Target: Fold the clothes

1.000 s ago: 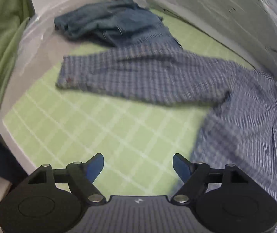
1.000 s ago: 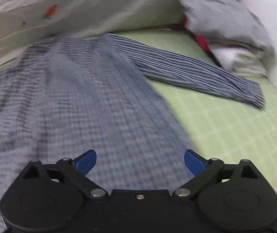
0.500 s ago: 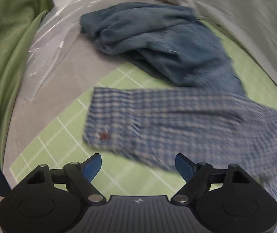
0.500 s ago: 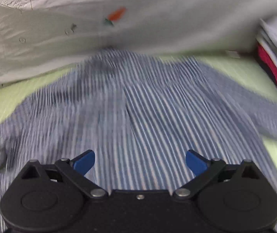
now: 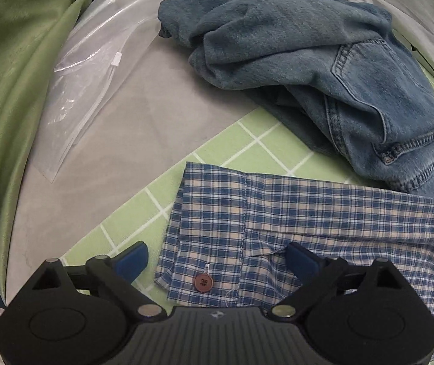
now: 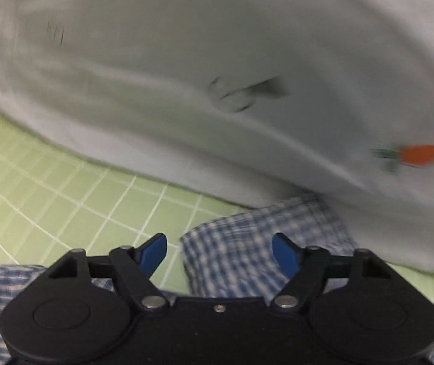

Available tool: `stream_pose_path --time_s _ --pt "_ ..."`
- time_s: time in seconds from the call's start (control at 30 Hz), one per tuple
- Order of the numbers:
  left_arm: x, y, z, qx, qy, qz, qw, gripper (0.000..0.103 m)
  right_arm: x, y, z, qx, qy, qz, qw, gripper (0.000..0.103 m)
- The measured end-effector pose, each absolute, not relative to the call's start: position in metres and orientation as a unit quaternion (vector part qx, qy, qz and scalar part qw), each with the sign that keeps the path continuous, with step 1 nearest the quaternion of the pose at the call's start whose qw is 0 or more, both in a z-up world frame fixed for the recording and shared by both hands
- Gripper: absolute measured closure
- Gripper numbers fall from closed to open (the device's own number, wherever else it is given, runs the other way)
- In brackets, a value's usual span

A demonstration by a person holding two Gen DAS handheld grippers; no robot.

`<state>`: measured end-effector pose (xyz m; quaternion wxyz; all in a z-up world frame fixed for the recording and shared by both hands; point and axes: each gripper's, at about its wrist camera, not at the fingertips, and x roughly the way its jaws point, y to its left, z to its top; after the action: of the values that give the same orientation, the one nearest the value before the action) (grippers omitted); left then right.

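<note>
cuff (image 5: 208,237) of the plaid shirt (image 5: 338,222) lies flat on the green mat (image 5: 247,140), so my left gripper (image 5: 217,258) straddles it, jaws just opened wide. right gripper (image 6: 219,252), jaws just narrowing, nothing pinched yet, sits over a shirt edge (image 6: 247,237) bc i want both ends for the fold.

Left wrist view looking steeply down, close over plaid shirt (image 5: 308,222) cuff and green grid mat (image 5: 247,146). Right wrist view facing white sheet (image 6: 217,60), blurred. Sharing shirt and mat.
</note>
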<state>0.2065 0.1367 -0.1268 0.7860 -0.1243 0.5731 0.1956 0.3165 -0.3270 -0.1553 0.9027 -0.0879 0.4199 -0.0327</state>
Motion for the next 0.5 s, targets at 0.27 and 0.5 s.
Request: stream_pose_path --time_s 0.27,0.5 --pt "0.201 0.141 -0.129 -0.135 0.572 0.198 0.784 0.0 0.331 -0.346 -0.168 -0.04 0.431 -0.064 0.899 0.095" --pt "0.195 0.139 -0.127 -0.132 0.568 0.196 0.788 0.0 0.363 -0.374 -0.136 -0.024 0.367 -0.105 0.924 0.097"
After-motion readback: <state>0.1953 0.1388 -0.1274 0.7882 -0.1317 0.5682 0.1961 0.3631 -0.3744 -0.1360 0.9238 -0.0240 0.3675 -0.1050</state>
